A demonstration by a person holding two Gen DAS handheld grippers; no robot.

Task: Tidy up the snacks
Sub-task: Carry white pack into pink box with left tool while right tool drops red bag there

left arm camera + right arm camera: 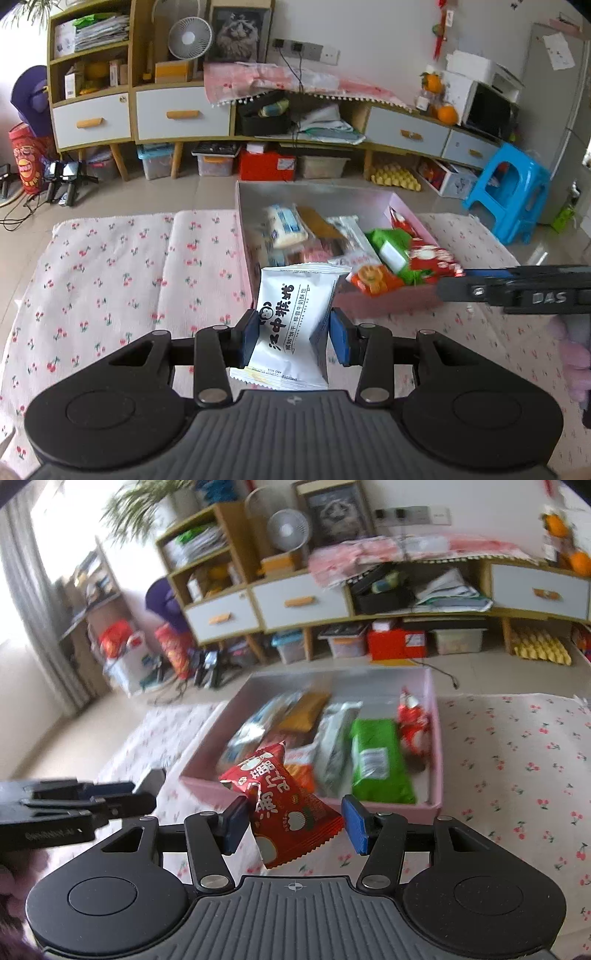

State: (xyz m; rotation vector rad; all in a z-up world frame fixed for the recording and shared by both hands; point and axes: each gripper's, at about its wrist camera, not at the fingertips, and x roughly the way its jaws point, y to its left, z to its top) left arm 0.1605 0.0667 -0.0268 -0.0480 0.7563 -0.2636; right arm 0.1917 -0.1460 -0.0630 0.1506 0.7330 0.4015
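Observation:
A white snack packet with black characters stands upright between the blue pads of my left gripper, which is shut on it just short of the pink box's near wall. My right gripper is shut on a red snack packet, held slantwise in front of the same pink box. The box holds several packets, among them a green one. Each gripper shows in the other's view: the right gripper comes in from the right, the left gripper from the left.
The box sits on a cherry-print cloth spread over the floor. Behind it stand a low cabinet with drawers and storage bins beneath it. A blue plastic stool is at the right.

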